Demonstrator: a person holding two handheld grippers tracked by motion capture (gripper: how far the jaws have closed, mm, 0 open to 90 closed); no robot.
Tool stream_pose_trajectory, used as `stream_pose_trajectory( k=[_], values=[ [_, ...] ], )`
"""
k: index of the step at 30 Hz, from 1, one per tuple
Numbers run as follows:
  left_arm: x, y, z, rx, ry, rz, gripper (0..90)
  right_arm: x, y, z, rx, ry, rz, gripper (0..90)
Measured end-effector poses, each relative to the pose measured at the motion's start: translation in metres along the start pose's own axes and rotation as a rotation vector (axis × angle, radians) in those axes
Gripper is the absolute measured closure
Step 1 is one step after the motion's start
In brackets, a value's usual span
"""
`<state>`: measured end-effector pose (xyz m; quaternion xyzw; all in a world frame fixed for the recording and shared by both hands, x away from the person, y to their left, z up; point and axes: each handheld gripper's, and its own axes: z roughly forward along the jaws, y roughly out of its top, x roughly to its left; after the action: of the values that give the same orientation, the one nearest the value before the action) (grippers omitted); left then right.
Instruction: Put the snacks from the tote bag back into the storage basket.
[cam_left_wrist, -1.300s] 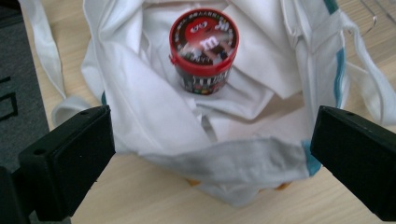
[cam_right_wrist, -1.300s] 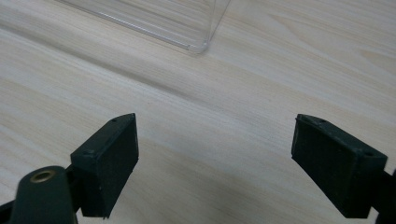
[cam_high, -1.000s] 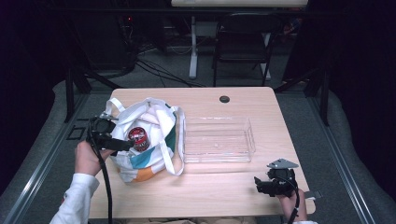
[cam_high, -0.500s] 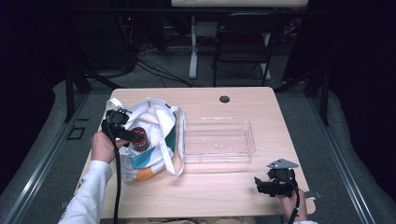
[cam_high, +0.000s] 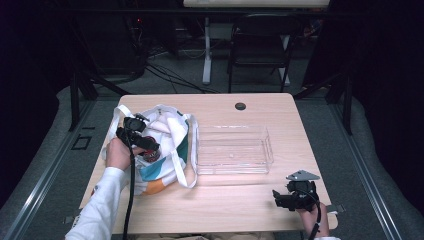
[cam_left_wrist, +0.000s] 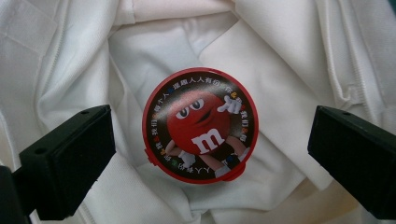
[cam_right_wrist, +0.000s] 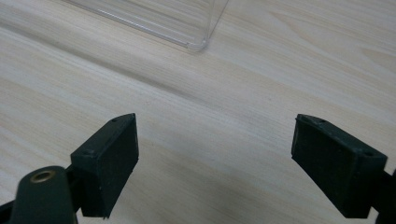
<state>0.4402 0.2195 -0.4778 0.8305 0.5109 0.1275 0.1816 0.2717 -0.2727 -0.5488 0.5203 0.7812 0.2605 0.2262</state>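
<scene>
A white tote bag (cam_high: 160, 145) with teal and orange patches lies on the left of the wooden table (cam_high: 235, 200). Inside it sits a round red-rimmed candy tin (cam_left_wrist: 200, 125) with a red cartoon face on its lid, seen in the high view as a tin (cam_high: 150, 155) in the bag's mouth. My left gripper (cam_high: 145, 141) hangs over the bag's opening, its jaws open wide on either side of the tin (cam_left_wrist: 210, 158) without touching it. My right gripper (cam_high: 282, 199) rests near the table's front right edge, open and empty (cam_right_wrist: 215, 163).
A clear plastic tray (cam_high: 234, 149) stands empty in the middle of the table, right of the bag; its corner (cam_right_wrist: 196, 44) shows in the right gripper view. A dark round grommet (cam_high: 240, 106) sits near the far edge. A chair (cam_high: 260, 50) stands beyond the table.
My left gripper has moved right and forward from the bag's left edge to above its opening, over the tin. The right gripper has stayed still.
</scene>
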Motion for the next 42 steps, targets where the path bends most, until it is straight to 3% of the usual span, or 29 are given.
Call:
stream_pose_trajectory(
  k=[7, 11, 22, 26, 42],
  values=[
    [0.001, 0.003, 0.01, 0.03, -0.005, 0.003, 5.4, 0.0, 0.0, 0.0, 0.001, 0.003, -0.001, 14.4],
    [0.0, 0.003, 0.013, 0.042, -0.005, 0.015, 14.9, 0.0, 0.0, 0.0, 0.004, 0.003, -0.003, 14.4],
    [-0.001, 0.002, 0.022, 0.08, 0.017, 0.018, 17.8, 0.0, 0.0, 0.0, 0.002, 0.004, -0.001, 14.4],
    [-0.001, 0.002, 0.022, 0.077, 0.032, 0.016, 25.0, 0.0, 0.0, 0.0, 0.004, 0.004, -0.004, 14.4],
    [-0.001, -0.001, 0.02, 0.058, 0.016, 0.032, 25.7, 0.0, 0.0, -0.001, 0.005, 0.006, -0.005, 14.4]
  ],
)
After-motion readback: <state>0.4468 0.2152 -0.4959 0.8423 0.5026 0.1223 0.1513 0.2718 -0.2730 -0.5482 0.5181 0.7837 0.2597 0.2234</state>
